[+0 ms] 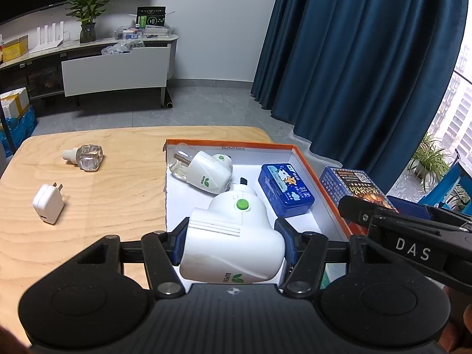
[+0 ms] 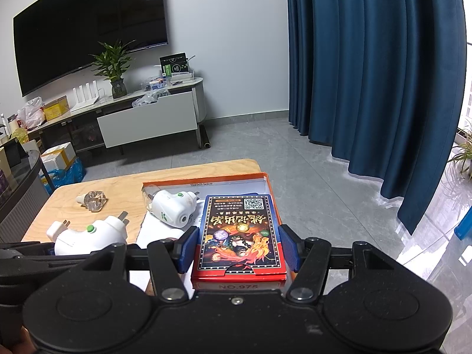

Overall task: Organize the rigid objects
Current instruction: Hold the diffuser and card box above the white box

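My left gripper point(image 1: 233, 242) is shut on a white plug-in vaporizer with a green button point(image 1: 233, 236), held over the near part of the orange-rimmed white box point(image 1: 301, 155). In the box lie a second white vaporizer with a bottle point(image 1: 206, 171) and a blue case point(image 1: 285, 190). My right gripper point(image 2: 239, 247) is shut on a blue and red card box point(image 2: 239, 236), held above the box's right side point(image 2: 265, 177). The held vaporizer also shows in the right wrist view point(image 2: 88, 236).
On the wooden table point(image 1: 118, 206) left of the box lie a clear glass bottle with a white cap point(image 1: 85, 156) and a white charger plug point(image 1: 48, 203). Blue curtains point(image 1: 354, 59) hang behind. A TV cabinet point(image 2: 147, 118) stands across the floor.
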`<act>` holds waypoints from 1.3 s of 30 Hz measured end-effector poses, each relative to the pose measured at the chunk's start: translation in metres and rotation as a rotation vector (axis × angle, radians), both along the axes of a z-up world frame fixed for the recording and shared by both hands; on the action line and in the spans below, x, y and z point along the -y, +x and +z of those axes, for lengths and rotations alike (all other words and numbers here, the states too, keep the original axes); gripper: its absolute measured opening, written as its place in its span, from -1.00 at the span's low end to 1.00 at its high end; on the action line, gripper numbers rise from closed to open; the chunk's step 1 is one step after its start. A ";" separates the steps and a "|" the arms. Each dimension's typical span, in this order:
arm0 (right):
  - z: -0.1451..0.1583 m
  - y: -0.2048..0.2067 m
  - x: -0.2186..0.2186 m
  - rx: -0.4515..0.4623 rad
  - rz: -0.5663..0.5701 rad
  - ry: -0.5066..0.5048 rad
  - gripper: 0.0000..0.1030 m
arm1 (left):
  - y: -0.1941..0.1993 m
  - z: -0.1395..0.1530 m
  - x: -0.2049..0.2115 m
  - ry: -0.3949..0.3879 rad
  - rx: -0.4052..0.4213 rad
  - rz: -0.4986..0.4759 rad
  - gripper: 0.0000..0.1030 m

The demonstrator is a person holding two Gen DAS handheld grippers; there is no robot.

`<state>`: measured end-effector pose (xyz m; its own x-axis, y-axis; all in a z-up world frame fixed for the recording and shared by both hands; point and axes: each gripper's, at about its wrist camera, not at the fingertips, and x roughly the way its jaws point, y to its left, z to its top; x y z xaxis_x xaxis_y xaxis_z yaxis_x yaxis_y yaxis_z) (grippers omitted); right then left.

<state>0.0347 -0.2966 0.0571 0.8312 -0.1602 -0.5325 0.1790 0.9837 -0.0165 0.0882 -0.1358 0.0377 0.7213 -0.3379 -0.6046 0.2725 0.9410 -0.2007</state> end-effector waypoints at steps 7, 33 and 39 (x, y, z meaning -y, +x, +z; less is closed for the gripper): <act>-0.004 -0.003 -0.001 0.003 -0.001 -0.001 0.37 | 0.000 0.000 0.001 -0.001 0.000 0.000 0.17; -0.002 -0.004 -0.001 0.008 0.002 0.001 0.37 | -0.001 0.005 0.002 -0.003 0.011 0.000 0.17; -0.002 -0.003 -0.001 0.005 0.002 0.000 0.37 | -0.002 0.005 0.002 -0.003 0.013 0.001 0.17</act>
<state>0.0315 -0.2955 0.0554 0.8342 -0.1588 -0.5281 0.1772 0.9840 -0.0159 0.0866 -0.1376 0.0428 0.7294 -0.3387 -0.5944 0.2738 0.9407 -0.2001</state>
